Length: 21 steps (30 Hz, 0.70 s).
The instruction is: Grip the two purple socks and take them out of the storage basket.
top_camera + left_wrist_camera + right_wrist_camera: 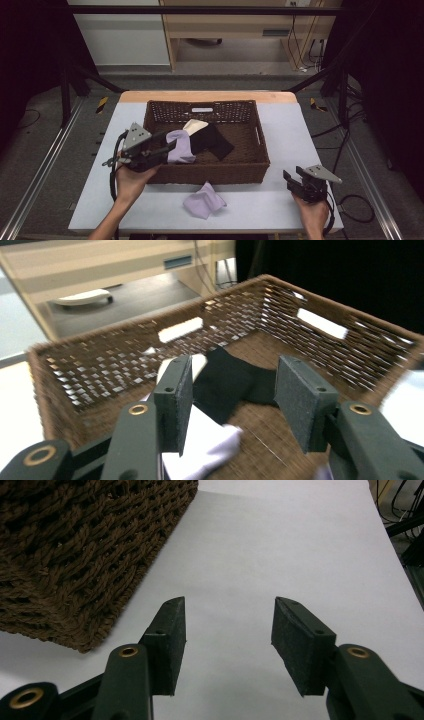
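left tool (230,400): spread over lilac cloth (210,450) in brown woven basket (325,325) | right tool (227,640): spread above white tabletop (280,545) | writing: none legible

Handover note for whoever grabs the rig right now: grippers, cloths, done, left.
Left gripper: open, over the basket at its left side, above a lilac cloth lying inside; whether a jaw touches it is unclear.
Right gripper: open, empty, over bare table right of the basket.
Done: lilac, black cloth and cream cloth in the basket.
Left: second lilac cloth on the table in front.
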Available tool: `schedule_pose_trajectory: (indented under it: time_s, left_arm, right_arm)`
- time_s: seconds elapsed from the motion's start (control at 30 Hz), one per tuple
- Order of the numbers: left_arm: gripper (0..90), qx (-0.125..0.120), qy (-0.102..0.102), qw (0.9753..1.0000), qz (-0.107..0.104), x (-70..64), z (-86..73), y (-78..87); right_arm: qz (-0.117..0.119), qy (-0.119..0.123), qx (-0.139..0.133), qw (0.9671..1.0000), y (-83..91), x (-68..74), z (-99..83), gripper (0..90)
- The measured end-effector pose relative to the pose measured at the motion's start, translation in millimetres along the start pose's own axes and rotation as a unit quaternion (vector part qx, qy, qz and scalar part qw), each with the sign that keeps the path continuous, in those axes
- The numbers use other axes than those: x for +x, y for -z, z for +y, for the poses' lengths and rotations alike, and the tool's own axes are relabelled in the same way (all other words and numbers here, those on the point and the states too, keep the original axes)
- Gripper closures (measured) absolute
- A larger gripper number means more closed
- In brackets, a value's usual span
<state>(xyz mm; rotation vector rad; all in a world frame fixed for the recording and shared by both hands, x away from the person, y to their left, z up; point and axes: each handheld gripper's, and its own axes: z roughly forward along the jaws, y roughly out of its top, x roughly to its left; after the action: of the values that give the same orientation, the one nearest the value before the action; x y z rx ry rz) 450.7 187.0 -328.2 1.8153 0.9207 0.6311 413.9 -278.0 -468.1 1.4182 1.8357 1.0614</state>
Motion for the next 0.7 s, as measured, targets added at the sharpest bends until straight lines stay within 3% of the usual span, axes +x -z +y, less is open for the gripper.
schedule_pose_trajectory:
  time_s: [0.1, 0.2, 0.3, 0.47, 0.7]
  left_arm:
    - [48.8, 0.001, 0.013, 0.9999, 0.007, 9.4, 8.8, -12.1]
    - [48.6, 0.008, 0.003, 0.9996, 0.029, 18.2, 17.2, -26.9]
    - [48.7, 0.016, 0.014, 0.9993, 0.030, 26.3, 21.3, -41.4]
    - [48.7, 0.027, 0.013, 0.9983, 0.051, 35.4, 24.0, -62.8]
    - [48.8, 0.065, 0.020, 0.9945, 0.080, 49.7, 18.7, -95.3]
  right_arm:
    - [-0.001, 0.000, -0.001, 1.0000, -0.5, -0.7, 0.1, 48.0]
    - [0.001, -0.003, -0.001, 1.0000, -0.2, -0.4, 0.3, 48.0]
    - [0.002, -0.003, -0.001, 1.0000, -0.4, -0.9, 0.4, 48.0]
    - [0.003, -0.002, -0.001, 1.0000, -0.7, -1.3, 0.5, 48.0]
    - [0.002, 0.001, -0.001, 1.0000, -1.6, -1.7, 0.4, 48.2]
